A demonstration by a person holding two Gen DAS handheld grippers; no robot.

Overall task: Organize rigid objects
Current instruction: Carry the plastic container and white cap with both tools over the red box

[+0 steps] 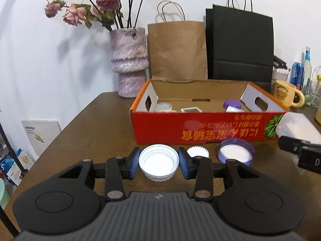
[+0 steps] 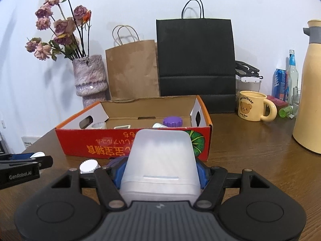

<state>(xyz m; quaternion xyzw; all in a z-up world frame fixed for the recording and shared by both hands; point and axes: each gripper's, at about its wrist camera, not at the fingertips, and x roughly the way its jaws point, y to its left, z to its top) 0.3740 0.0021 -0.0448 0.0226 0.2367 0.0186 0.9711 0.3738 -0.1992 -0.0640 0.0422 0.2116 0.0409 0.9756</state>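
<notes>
1. Left gripper [image 1: 158,163]: blue pads clamped on either side of a white screw lid [image 1: 158,162], open side up, held just above the brown wooden tabletop [image 1: 90,132].
2. Right gripper [image 2: 160,172]: jaws about half open, gripping a frosted white plastic container [image 2: 160,160] between its blue pads.
3. Red cardboard box [image 1: 200,126], printing upside down, sits near the middle of the tabletop, open at top. Inside: a white round jar [image 1: 163,106], a small rectangular item [image 1: 190,109] and a purple-capped bottle [image 1: 232,105].
4. On the tabletop betw. grippers and box: a small white ridged cap [image 1: 198,152] and a purple lid [image 1: 236,153], white inside.
5. Along the far edge: vase w/ dried pink roses [image 1: 129,60], brown paper bag [image 1: 177,48], black paper bag [image 1: 240,44].
6. Toward the far right corner: yellow bear mug [image 2: 253,105], cream jug [image 2: 309,88].
</notes>
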